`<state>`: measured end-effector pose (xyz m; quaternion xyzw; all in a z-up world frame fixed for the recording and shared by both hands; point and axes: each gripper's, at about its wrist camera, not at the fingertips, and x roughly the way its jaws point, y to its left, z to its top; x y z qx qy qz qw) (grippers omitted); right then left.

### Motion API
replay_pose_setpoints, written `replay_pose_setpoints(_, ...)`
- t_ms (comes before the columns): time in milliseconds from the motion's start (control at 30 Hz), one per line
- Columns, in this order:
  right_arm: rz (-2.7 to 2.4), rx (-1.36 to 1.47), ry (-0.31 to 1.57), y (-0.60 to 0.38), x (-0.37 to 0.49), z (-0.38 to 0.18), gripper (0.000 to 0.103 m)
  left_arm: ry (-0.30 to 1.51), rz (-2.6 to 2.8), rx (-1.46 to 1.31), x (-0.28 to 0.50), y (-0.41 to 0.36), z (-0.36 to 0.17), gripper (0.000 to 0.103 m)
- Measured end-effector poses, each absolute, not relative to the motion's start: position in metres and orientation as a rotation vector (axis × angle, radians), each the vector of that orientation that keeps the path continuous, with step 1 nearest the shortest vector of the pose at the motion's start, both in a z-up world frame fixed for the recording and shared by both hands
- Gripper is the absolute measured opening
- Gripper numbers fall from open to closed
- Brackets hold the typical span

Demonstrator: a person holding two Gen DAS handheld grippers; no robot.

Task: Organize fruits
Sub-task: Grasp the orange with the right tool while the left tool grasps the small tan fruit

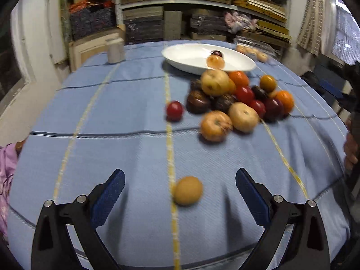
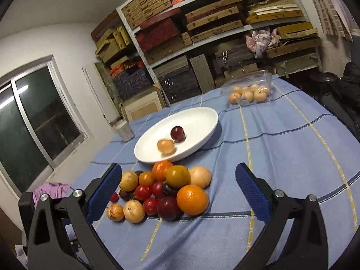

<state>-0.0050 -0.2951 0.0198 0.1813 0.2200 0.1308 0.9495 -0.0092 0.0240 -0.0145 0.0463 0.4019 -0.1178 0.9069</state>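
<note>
A pile of mixed fruit lies on the blue tablecloth in front of a white oval dish. In the dish sit a dark plum and a pale orange fruit. In the left wrist view, a lone tan fruit rests on the cloth between the fingers of my left gripper, which is open and not touching it. A single red fruit lies left of the pile. My right gripper is open above the near side of the pile, holding nothing.
A clear plastic box of pale fruits stands at the far right of the table. A grey jar sits at the far left edge. Shelves of stacked boxes fill the back wall. A person's hand shows at the right edge.
</note>
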Motion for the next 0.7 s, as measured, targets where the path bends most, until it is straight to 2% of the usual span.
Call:
replay_pose_setpoints(233,0.258,0.292,0.443,-0.281,-0.001,0.022,0.099,0.861,-0.281,0.039,-0.004,0.028,-0.020,0.099)
replay_pose_setpoints(467,0.313,0.296,0.541,-0.274,0.008,0.015,0.099,0.875,-0.292,0.071,-0.005,0.020,-0.023,0.099)
replay_pose_setpoints(533,0.303,0.266,0.562,-0.269,0.010,0.012,0.099,0.877,-0.310,0.080,-0.006,0.017,-0.024,0.093)
replay_pose_setpoints(633,0.307,0.238,0.576,-0.262,0.010,0.010,0.099,0.907,-0.339,0.080,-0.004,0.013,-0.030,0.071)
replay_pose_setpoints(700,0.317,0.228,0.567,-0.260,0.007,0.011,0.099,0.918,-0.350,0.076,-0.003,0.012,-0.031,0.064)
